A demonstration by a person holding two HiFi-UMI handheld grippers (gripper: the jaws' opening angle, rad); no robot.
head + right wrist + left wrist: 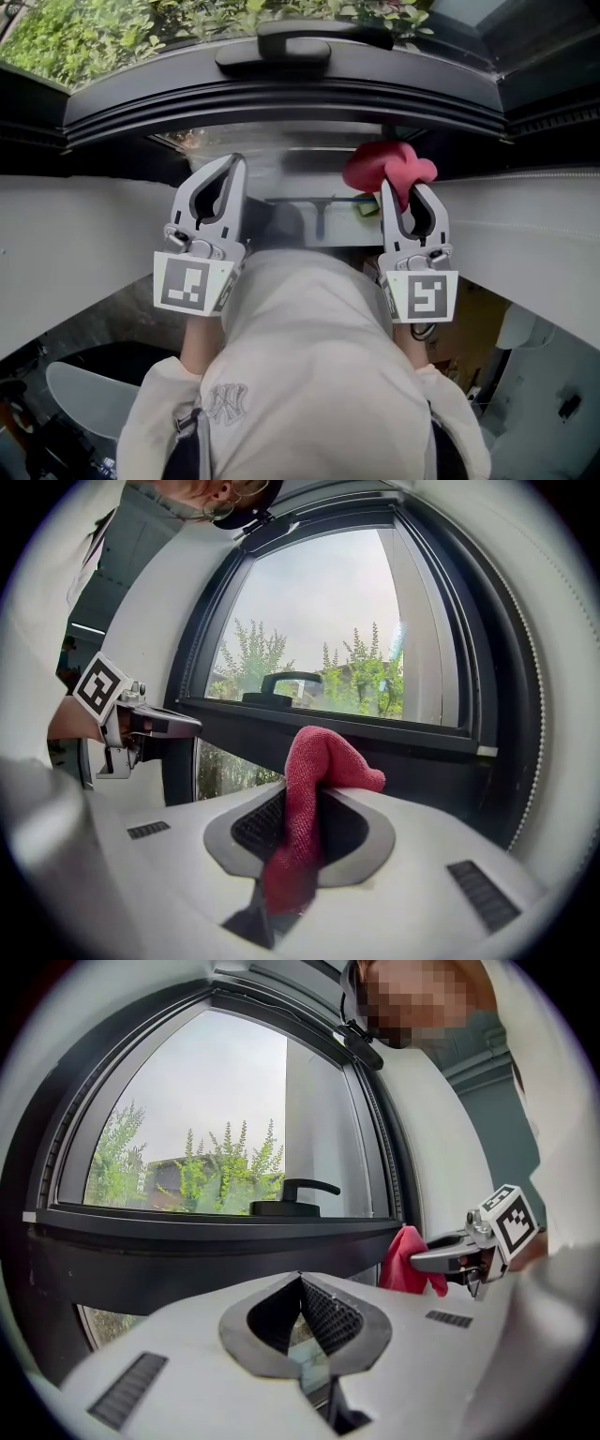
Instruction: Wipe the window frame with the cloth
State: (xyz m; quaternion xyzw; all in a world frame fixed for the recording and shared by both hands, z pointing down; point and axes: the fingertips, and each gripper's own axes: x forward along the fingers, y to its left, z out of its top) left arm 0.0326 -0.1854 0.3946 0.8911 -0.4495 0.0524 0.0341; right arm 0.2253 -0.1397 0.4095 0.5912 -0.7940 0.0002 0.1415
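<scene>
One cloth (323, 757): red, clamped in your right gripper (302, 803), bunching past its tips.
Left gripper (301, 1281): your jaws clenched together, empty.

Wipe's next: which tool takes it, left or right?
Right. The right tool is shut on the red cloth, up by the window frame. The left tool is shut on nothing, so it has nothing to wipe with.

Red cloth (386, 167) in right tool (403, 191)
</scene>
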